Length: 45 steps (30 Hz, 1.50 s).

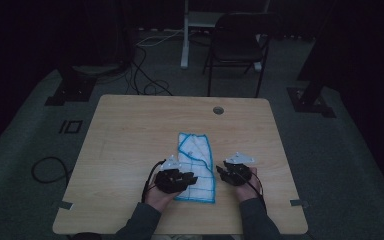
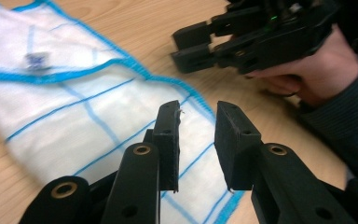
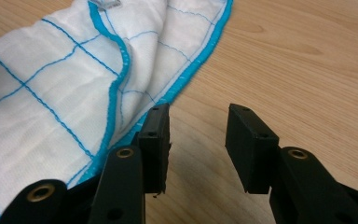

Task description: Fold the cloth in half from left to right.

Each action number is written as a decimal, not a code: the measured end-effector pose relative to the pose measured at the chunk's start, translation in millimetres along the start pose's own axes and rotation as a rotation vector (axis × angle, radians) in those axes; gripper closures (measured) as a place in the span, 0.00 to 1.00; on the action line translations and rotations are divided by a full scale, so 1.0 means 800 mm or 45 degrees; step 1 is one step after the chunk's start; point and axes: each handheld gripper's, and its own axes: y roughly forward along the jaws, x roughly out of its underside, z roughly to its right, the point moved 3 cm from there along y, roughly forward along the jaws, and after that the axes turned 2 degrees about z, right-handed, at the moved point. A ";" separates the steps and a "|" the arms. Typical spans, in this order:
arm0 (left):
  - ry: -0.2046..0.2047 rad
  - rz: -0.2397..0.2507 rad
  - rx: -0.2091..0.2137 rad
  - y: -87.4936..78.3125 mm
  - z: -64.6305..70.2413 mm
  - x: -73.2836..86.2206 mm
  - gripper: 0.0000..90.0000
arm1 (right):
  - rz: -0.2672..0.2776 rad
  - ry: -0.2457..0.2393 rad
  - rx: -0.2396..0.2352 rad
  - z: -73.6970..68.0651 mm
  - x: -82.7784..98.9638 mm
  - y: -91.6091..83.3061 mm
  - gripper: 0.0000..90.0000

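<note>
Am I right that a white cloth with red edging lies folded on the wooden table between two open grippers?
Not quite: the edging is blue, not red. The right gripper view shows the blue border on the white cloth. The rest holds: it lies folded on the wooden table, between the left gripper and the right gripper, both with jaws apart.

One cloth (image 1: 196,167); one table (image 1: 130,140); two tools, left (image 1: 176,181) and right (image 1: 233,173); one chair (image 1: 237,42).

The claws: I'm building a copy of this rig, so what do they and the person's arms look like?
Both the left claw and the right claw are black, with flat rectangular pads on riveted links, a grey three-cornered plate on top and a black cable trailing back. The sleeves are dark grey.
</note>
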 end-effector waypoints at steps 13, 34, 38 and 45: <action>-0.003 -0.017 -0.131 -0.013 -0.027 0.023 0.80 | 0.028 -0.041 -0.036 -0.015 -0.011 0.004 0.67; 0.014 -0.044 -0.246 -0.008 -0.046 0.042 0.79 | 0.076 -0.106 -0.093 -0.039 -0.042 0.018 0.67; 0.005 -0.048 -0.246 -0.007 -0.048 0.045 0.78 | 0.094 -0.108 -0.103 -0.042 -0.051 0.023 0.67; 0.008 -0.056 -0.248 -0.006 -0.049 0.046 0.78 | 0.086 -0.141 -0.111 -0.048 -0.062 0.038 0.67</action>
